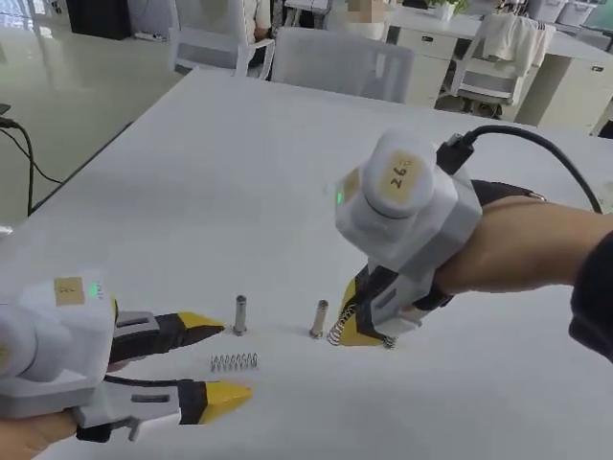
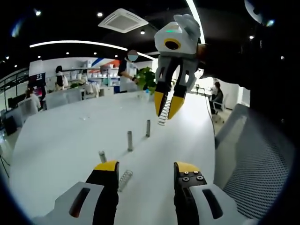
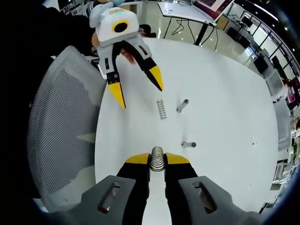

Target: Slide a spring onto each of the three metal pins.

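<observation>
Two short metal pins (image 1: 239,314) (image 1: 319,319) stand upright on the white table (image 1: 287,192). A loose spring (image 1: 234,361) lies flat between the fingers of my open left gripper (image 1: 218,357). My right gripper (image 1: 362,331) is shut on a second spring (image 1: 337,326), just right of the right-hand pin. The left gripper view has its open gripper (image 2: 146,167), the loose spring (image 2: 124,179), pins (image 2: 130,140) (image 2: 147,128), a third small pin (image 2: 102,156), and the right gripper (image 2: 168,105). In the right gripper view, the held spring (image 3: 157,158) sits between its shut fingers, facing the left gripper (image 3: 136,86).
A mesh office chair (image 3: 61,122) sits at the table's near edge. Grey chairs (image 1: 340,59) and desks stand beyond the far edge, with people in the background. A black cable (image 1: 536,144) runs from the right gripper.
</observation>
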A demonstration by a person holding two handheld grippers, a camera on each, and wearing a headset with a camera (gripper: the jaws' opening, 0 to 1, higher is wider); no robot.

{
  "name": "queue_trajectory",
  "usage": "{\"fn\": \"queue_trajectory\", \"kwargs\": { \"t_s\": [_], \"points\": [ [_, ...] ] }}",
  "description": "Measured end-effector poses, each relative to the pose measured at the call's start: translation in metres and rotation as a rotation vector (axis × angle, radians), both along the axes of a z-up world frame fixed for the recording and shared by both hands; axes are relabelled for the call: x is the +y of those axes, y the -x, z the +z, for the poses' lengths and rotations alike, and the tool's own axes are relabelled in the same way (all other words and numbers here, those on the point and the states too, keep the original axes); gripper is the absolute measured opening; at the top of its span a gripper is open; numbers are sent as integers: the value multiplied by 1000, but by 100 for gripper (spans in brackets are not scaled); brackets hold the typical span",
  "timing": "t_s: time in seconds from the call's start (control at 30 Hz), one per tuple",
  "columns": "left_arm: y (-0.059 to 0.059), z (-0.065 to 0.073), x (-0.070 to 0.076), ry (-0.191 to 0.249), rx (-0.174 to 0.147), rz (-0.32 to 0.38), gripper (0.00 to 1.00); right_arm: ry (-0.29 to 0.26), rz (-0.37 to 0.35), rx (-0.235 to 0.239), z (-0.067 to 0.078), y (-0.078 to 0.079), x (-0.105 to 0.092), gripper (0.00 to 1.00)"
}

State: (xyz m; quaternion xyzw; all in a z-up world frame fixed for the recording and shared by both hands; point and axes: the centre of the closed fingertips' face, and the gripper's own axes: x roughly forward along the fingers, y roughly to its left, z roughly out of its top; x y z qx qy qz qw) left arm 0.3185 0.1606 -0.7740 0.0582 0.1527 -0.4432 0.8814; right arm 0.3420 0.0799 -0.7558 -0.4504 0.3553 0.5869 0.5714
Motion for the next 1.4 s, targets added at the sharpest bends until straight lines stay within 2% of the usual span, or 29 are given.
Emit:
{"fn": "queue_trajectory", "kwargs": {
  "t_s": [0.3,0.83,1.07,1.13,1.27,1.4],
  "points": [
    [-2,-3,11,4,9,44,47,6,-16,-9,0,-14,-2,8],
    [-2,-6,14,9,20,56,49,26,-39,-34,-4,-46,2,8],
    [-1,-8,16,11,24,62,49,24,-51,-35,-12,-60,8,8],
    [-1,-8,17,10,24,62,48,25,-55,-21,-16,-62,9,8],
    [0,-10,18,10,27,65,48,34,-58,-33,-21,-69,11,8],
    [-1,-11,19,11,29,68,48,36,-62,-27,-25,-71,12,8]
  ]
}}
